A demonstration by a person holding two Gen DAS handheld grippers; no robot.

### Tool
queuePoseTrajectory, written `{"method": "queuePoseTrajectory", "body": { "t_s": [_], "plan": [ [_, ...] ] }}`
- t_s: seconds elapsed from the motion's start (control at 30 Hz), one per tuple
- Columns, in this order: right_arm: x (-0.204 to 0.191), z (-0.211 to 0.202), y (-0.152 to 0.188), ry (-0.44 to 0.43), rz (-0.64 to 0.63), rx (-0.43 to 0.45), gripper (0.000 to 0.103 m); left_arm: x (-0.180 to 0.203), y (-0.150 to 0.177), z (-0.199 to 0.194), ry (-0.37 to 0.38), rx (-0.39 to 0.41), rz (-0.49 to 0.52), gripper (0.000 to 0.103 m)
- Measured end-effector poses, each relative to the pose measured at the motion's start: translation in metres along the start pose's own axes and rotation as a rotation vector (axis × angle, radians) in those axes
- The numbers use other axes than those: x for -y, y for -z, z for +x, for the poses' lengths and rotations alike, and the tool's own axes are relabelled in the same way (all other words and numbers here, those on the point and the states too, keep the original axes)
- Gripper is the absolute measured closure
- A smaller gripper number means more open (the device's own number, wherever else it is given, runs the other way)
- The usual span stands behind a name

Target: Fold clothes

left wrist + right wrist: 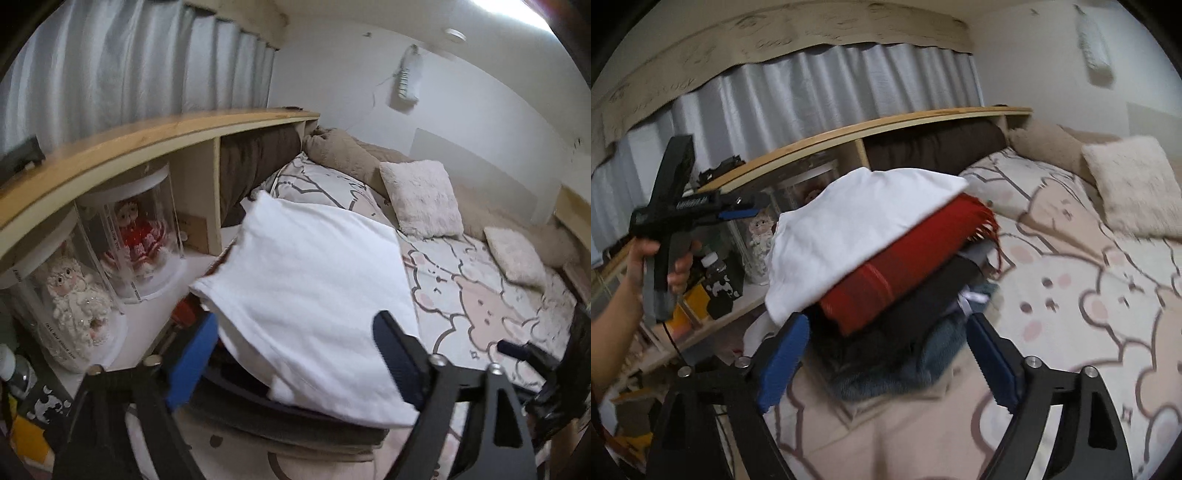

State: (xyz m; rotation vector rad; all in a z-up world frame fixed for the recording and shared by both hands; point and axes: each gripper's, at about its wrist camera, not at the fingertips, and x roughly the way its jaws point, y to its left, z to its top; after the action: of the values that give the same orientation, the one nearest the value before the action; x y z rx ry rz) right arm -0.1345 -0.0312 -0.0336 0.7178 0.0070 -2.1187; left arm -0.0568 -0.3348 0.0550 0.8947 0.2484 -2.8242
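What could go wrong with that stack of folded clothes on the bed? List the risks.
1. The white garment overhangs the stack on the shelf side and sits tilted on the red scarf, so it may slide off.
2. The right gripper is open, its fingers flanking the lower dark layers; a nudge could shift the pile.
3. The stack rests on soft bedding, so it may lean.

Clothes stack (886,266) crowds the wooden shelf (871,129); bedspread (1071,295) rightward lies open.

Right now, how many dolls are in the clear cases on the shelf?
2. A red-dressed doll in the farther case, and a white doll in the nearer case beside it. Others may be hidden.
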Motion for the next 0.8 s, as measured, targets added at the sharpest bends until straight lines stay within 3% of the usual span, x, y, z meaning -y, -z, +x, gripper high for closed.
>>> {"method": "queuePoseTrajectory", "body": {
  "t_s": [0.13,0.37,0.43,0.47,0.8],
  "plan": [
    [0.006,-0.018,0.003,0.093,0.031,-0.044,0.015,0.03,0.015,-0.01,-0.036,0.029,0.035,0.001],
    [0.011,-0.054,0.015,0.187,0.061,-0.025,0.015,0.086,0.044,-0.034,-0.078,0.068,0.132,0.0],
    [0.012,-0.066,0.018,0.204,0.073,-0.007,0.005,0.101,0.051,-0.039,-0.099,0.069,0.158,0.0],
    [0.012,-0.071,0.02,0.213,0.078,0.002,0.0,0.106,0.053,-0.042,-0.106,0.075,0.162,0.0],
    [0.008,-0.122,0.037,0.298,0.109,0.047,0.0,0.147,0.087,-0.073,-0.081,0.075,0.102,0.0]
  ]
}}
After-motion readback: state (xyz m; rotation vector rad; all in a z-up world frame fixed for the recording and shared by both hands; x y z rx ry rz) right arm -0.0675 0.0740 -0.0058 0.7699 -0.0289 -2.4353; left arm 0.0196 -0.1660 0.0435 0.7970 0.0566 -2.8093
